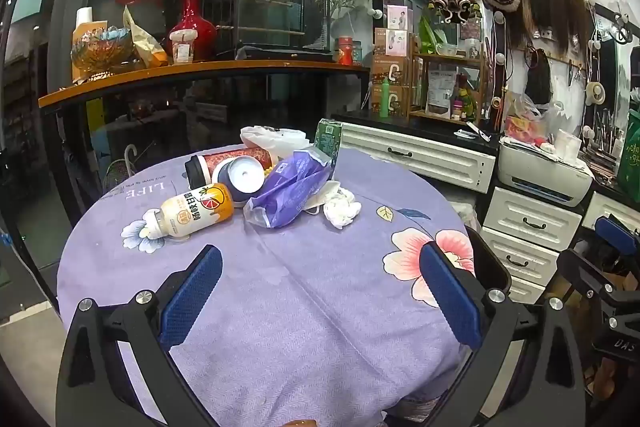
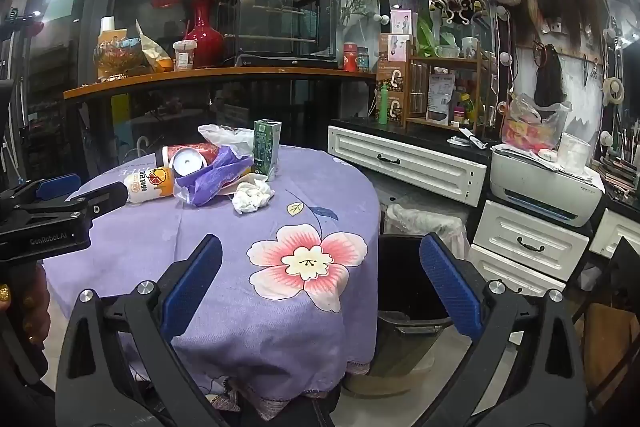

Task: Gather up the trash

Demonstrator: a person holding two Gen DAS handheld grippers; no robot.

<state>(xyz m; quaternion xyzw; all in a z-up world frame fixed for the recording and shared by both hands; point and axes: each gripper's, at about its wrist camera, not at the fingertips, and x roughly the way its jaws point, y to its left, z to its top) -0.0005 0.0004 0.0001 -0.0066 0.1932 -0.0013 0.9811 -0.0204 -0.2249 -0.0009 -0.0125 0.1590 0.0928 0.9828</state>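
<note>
Beside the table (image 2: 120, 251), only the right view shows a bin (image 2: 404, 267).

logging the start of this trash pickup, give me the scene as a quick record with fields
surface: round table under a purple floral cloth
trash pile: far side of the table, all touching or overlapping
items: orange-label bottle on its side; red cup on its side; purple plastic bag; crumpled white tissue; green carton upright; white plastic bag at the back
bin: black trash bin on the floor beside the table
left hand-held gripper: open, empty
right hand-held gripper: open, empty
</note>
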